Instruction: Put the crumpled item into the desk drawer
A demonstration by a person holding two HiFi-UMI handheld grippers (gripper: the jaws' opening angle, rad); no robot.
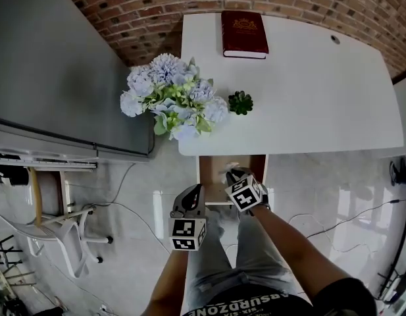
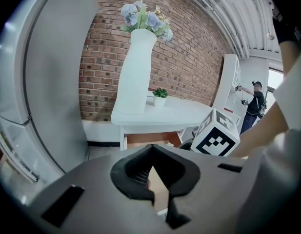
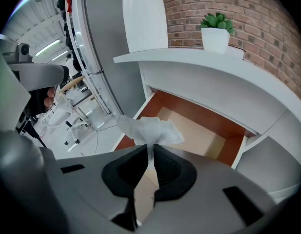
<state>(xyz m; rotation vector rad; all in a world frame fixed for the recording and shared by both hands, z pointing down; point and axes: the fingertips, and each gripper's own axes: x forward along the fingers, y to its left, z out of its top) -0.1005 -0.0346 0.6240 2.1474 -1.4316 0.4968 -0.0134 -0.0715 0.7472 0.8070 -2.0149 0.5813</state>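
The right tool [image 1: 233, 176] has its jaws nipped narrow on the crumpled item [image 1: 229, 168], a wad of white tissue. In the right gripper view the wad [image 3: 148, 129] bulges out past the tips of the right tool [image 3: 151, 148]. It hangs over the near left part of the open drawer [image 3: 201, 130], apart from the pale floor inside it. In the head view the drawer [image 1: 212, 170] sits at centre, pulled out from under the front edge of the white desk [image 1: 308, 91]. The desk's rim overhangs the drawer's back part. The left tool [image 1: 195, 191] is just left of the right one, off the drawer's near left corner. In the left gripper view the tips of the left tool [image 2: 150, 149] are drawn together with nothing between them, and the right tool's marker cube fills the frame's right. On the desk, a white vase of pale blue flowers [image 1: 173, 97] stands at the left edge, directly above the drawer's left side. A small potted plant [image 1: 241, 102] is just right of it, and a red book [image 1: 243, 34] lies at the far edge. A grey panel [image 1: 58, 64] fills the upper left, a white chair [image 1: 58, 232] stands at lower left, and a cable [image 1: 127, 207] trails over the floor towards the drawer.
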